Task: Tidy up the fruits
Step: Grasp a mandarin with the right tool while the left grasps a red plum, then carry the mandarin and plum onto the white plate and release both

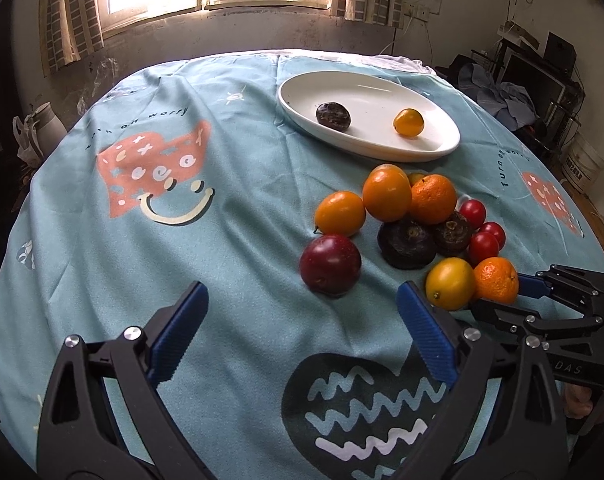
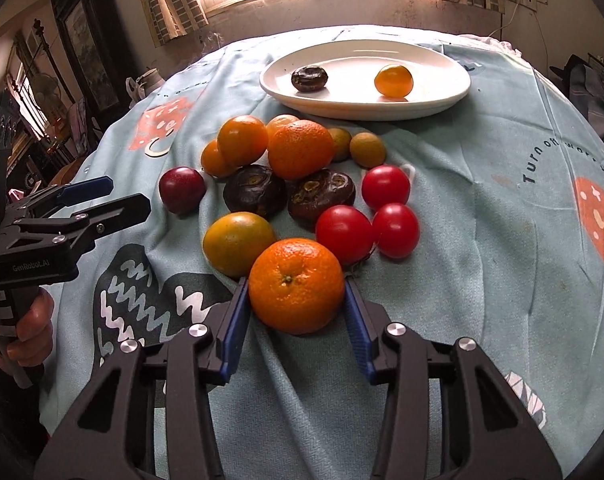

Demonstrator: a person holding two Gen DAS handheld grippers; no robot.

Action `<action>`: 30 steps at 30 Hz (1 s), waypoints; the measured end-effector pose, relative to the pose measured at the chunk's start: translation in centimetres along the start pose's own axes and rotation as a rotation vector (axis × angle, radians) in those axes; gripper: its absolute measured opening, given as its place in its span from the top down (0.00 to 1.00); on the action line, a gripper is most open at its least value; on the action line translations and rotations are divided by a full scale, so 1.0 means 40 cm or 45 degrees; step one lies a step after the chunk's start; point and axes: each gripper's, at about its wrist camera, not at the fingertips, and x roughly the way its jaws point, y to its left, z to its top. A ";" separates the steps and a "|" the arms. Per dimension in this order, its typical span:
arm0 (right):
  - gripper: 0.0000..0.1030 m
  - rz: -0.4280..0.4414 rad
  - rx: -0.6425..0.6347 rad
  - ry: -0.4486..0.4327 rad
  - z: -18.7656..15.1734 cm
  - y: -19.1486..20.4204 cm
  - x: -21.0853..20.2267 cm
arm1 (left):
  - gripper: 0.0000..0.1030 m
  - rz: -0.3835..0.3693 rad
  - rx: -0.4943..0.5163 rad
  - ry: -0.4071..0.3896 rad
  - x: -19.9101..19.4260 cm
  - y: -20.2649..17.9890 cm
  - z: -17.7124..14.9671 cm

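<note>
Behind the round table (image 1: 102,280) a bright window with checked curtains (image 1: 74,20) lights the room. A pale blue printed tablecloth (image 2: 481,240) covers the table, and its soft folds probably keep the round fruits from rolling away.

At the far side lies a white oval ceramic plate (image 2: 441,92). It already holds one wrinkled dark brown fruit (image 2: 309,78) and one small yellow-orange fruit (image 2: 393,80), well apart from each other, so I judge it is the place where the fruits are collected.

Between the plate and the grippers a loose pile of fruits (image 1: 413,216) waits on the cloth: oranges, a dark red plum (image 1: 329,264), dark wrinkled fruits, red cherry tomatoes (image 2: 385,216).

The right gripper (image 2: 298,316) has its blue pads on both sides of the nearest bright orange mandarin (image 2: 296,286), which still rests on the cloth at the near edge of the pile. The pads are at its flanks; I cannot tell if they already press it.

The left gripper (image 1: 302,336) is wide open and holds nothing, near the plum, perhaps ready for it.
</note>
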 end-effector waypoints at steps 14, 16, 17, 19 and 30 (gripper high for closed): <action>0.56 0.053 0.058 -0.105 -0.003 -0.027 -0.053 | 0.52 -0.081 0.074 0.136 0.099 -0.027 0.027; 0.56 0.054 0.059 -0.111 -0.004 -0.029 -0.058 | 0.59 -0.081 0.079 0.157 0.110 -0.030 0.027; 0.56 0.054 0.061 -0.112 -0.005 -0.030 -0.060 | 0.60 -0.090 0.072 0.161 0.112 -0.029 0.027; 0.56 0.055 0.063 -0.115 -0.003 -0.033 -0.063 | 0.61 -0.090 0.068 0.159 0.111 -0.031 0.027; 0.56 -0.032 0.073 -0.364 0.191 -0.120 -0.133 | 0.62 -0.225 -0.023 0.013 0.069 -0.050 0.219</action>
